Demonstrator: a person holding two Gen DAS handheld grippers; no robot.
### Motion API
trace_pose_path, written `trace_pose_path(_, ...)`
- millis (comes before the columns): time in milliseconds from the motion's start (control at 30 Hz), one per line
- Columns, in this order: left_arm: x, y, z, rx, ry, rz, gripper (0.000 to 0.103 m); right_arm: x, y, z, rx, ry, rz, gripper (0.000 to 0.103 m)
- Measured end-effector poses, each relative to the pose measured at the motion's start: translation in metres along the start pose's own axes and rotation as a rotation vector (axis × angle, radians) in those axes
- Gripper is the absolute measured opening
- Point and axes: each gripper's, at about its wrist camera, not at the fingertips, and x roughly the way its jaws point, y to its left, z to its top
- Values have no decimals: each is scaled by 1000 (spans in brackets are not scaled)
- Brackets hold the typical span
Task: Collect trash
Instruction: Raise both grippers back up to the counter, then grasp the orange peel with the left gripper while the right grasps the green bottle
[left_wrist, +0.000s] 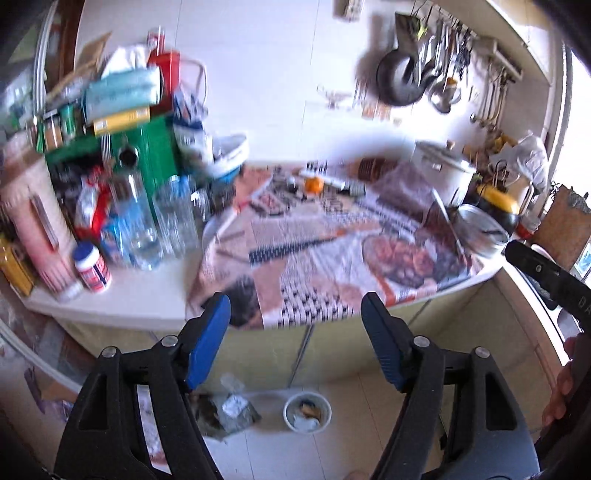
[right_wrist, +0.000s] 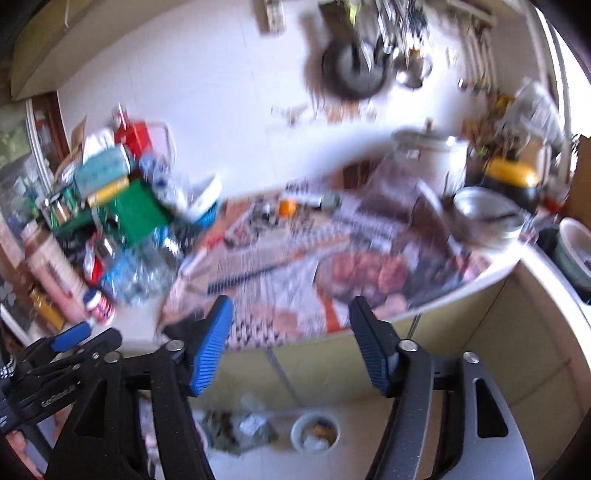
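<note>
My left gripper (left_wrist: 295, 317) is open and empty, held in front of the counter's front edge. My right gripper (right_wrist: 290, 325) is open and empty too, beside it to the right. A small white trash bowl (left_wrist: 307, 411) with scraps stands on the floor below the counter; it also shows in the right wrist view (right_wrist: 315, 432). A crumpled plastic bag of rubbish (left_wrist: 229, 410) lies left of the bowl on the floor (right_wrist: 243, 428). A small orange object (left_wrist: 314, 184) sits on the newspaper (left_wrist: 332, 254) far back on the counter. Both views are blurred.
The counter's left holds clear bottles (left_wrist: 140, 218), a green box (left_wrist: 147, 147), a white jar (left_wrist: 92, 267) and stacked packets. A white pot (left_wrist: 443, 170), a metal bowl (left_wrist: 480, 229) and a yellow-black appliance (left_wrist: 498, 203) stand at right. Pans and utensils (left_wrist: 436, 74) hang on the wall.
</note>
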Motion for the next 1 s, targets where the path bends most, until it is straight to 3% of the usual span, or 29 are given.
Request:
trace_pose_path(67, -3, 1, 9, 12, -15, 7, 81, -4, 2, 8, 2, -20, -11, 73)
trace_pose_path(167, -5, 2, 19, 14, -46, 11, 92, -4, 1, 18, 3, -41, -30, 87)
trace_pose_path(267, 1, 5, 28, 2, -59, 17, 100, 3, -1, 27, -3, -56, -43, 91)
trace_pose_path(467, 44, 3, 61, -28, -56, 35, 102, 40, -16, 49, -5, -55, -28, 92)
trace_pose_path(633, 107, -10, 101, -61, -50, 96, 102, 108, -40, 80, -44, -12, -2, 92)
trace_pose_path(833, 206, -36, 154, -119, 48, 118, 102, 205, -75, 137, -80, 96, 49, 92)
trace_pose_path(1000, 287, -50, 176, -165, 120, 172, 102, 300, -98, 166, -111, 183, 81, 92)
